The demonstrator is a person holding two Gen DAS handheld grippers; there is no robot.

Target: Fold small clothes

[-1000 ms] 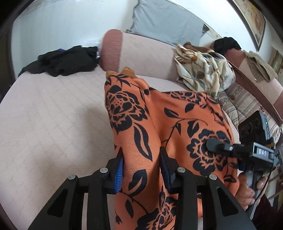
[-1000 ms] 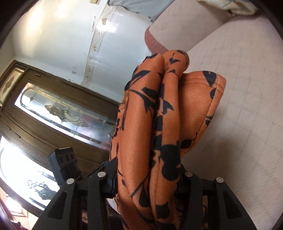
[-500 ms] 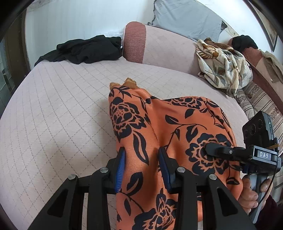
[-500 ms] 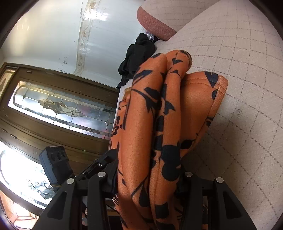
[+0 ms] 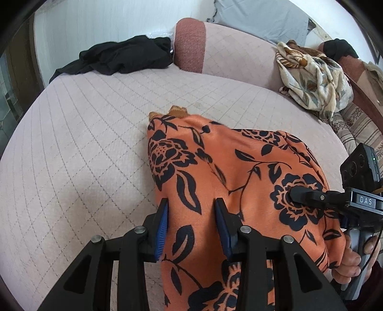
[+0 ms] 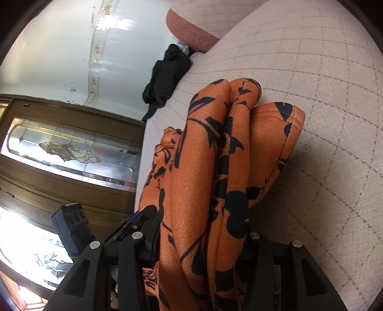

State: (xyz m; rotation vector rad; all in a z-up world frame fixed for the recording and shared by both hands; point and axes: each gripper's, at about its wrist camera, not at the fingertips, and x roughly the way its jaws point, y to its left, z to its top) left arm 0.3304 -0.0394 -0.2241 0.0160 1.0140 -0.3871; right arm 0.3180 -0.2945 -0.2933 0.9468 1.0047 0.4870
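Orange floral garment (image 5: 239, 181) now lower onto sofa (image 5: 83, 143), both hand-held grippers clamped.

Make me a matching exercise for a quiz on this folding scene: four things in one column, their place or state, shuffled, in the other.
Things:
1. orange garment
2. black clothes
3. beige blanket
4. grey pillow

Places or states:
A. bundled at the couch's right end
B. clamped by both grippers
C. propped behind the backrest
D. heaped at the far left edge of the seat

Pairs: 1-B, 2-D, 3-A, 4-C
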